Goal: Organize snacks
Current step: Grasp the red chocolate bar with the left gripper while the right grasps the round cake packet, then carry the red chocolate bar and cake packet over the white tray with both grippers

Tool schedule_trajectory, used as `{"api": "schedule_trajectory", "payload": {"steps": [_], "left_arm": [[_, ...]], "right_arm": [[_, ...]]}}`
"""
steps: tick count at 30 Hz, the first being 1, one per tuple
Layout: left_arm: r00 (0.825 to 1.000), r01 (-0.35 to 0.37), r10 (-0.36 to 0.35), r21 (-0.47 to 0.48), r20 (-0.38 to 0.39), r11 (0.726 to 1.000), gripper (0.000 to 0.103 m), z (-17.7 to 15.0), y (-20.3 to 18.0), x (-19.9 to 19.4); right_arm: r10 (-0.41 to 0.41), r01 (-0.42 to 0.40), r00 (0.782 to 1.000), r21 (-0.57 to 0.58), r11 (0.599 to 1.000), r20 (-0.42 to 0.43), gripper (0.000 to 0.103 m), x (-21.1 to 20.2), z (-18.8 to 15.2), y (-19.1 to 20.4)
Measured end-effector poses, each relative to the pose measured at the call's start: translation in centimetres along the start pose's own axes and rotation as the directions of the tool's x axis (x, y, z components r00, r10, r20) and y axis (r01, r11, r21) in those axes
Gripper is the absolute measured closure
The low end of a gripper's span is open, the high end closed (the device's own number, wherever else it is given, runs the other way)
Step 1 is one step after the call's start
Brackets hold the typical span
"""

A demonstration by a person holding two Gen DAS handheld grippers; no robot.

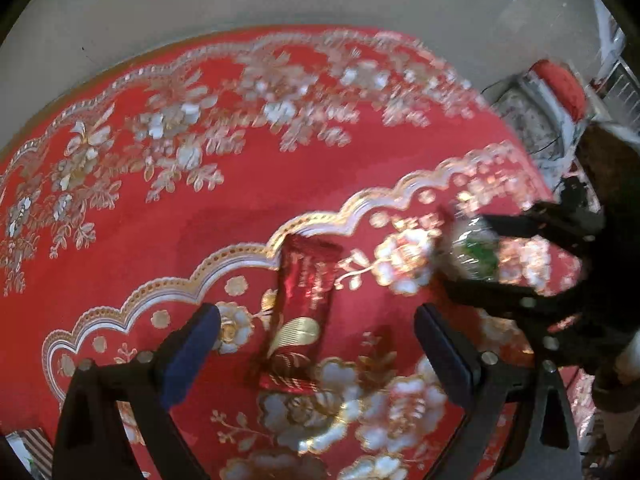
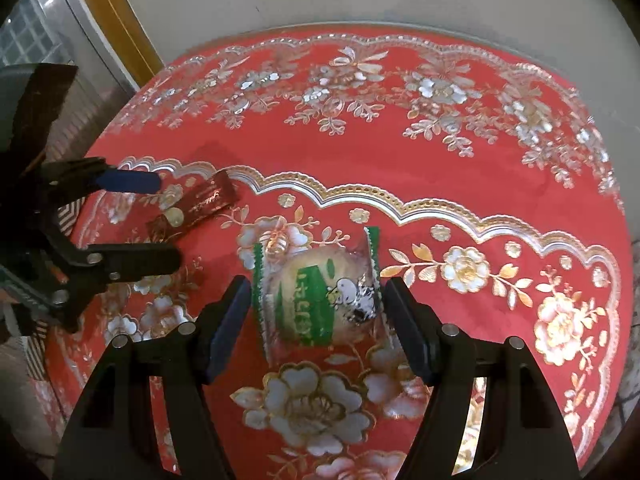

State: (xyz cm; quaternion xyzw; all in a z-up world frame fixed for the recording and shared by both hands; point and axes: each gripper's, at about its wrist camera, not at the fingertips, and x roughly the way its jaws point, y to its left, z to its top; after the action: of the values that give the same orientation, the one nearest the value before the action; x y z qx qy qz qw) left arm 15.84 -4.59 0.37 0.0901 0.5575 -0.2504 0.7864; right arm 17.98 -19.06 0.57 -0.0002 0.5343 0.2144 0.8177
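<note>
A round table under a red cloth patterned with silver and gold flowers fills the room's corner, a grey wall behind it. The left gripper hangs over it with jaws wide apart, a dark red foil snack packet lying flat between them, untouched. The right gripper likewise stands open around a clear green-trimmed bun wrapper showing a Snoopy cartoon; its green lettering is too blurred to read. The two snacks lie near each other.

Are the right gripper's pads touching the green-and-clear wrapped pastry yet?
Apart. The right wrist view shows tablecloth between each pad of the right gripper and the wrapped pastry.
</note>
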Motion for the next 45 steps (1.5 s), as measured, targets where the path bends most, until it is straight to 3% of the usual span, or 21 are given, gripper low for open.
{"api": "schedule_trajectory", "payload": {"steps": [2, 5, 7, 10, 24, 31, 36, 45], "left_arm": [[0.999, -0.032, 0.032, 0.019, 0.0, 0.999, 0.017, -0.1, -0.3, 0.1], [0.99, -0.138, 0.138, 0.084, 0.001, 0.987, 0.039, -0.3, -1.1, -0.1], [0.991, -0.136, 0.135, 0.067, 0.02, 0.988, 0.074, -0.3, -0.6, -0.7], [0.995, -0.102, 0.102, 0.015, 0.018, 0.995, 0.074, -0.6, 0.5, -1.2], [0.994, -0.102, 0.105, -0.062, 0.04, 0.993, 0.074, -4.6, -1.0, -3.6], [0.993, -0.084, 0.094, -0.132, 0.075, 0.988, 0.074, -7.0, -1.4, -6.4], [0.99, -0.077, 0.097, -0.185, 0.099, 0.98, 0.074, -9.3, -1.3, -8.2], [0.977, -0.124, 0.164, -0.259, 0.138, 0.958, 0.074, -13.4, -0.7, -12.4]], "right_arm": [[-0.005, 0.005, 1.0, -0.032, 0.999, 0.001, 0.034, 0.2, 0.1, 0.2], [-0.003, 0.004, 1.0, -0.059, 0.998, 0.006, 0.037, 0.1, -0.2, 0.4], [0.004, -0.003, 1.0, -0.079, 0.997, 0.011, 0.04, -0.1, -0.6, 0.5], [0.031, -0.029, 0.999, -0.062, 0.998, 0.028, 0.047, -0.8, -1.4, 0.0], [0.04, -0.04, 0.998, -0.004, 0.999, 0.047, 0.047, -3.4, -5.2, 1.4], [0.053, -0.052, 0.997, -0.023, 0.998, 0.057, 0.047, -5.1, -6.3, 3.7], [0.109, -0.108, 0.992, -0.018, 0.994, 0.063, 0.047, -6.0, -7.3, 5.8], [0.132, -0.125, 0.99, -0.13, 0.984, 0.052, 0.047, -6.9, -7.2, 10.9]]}}
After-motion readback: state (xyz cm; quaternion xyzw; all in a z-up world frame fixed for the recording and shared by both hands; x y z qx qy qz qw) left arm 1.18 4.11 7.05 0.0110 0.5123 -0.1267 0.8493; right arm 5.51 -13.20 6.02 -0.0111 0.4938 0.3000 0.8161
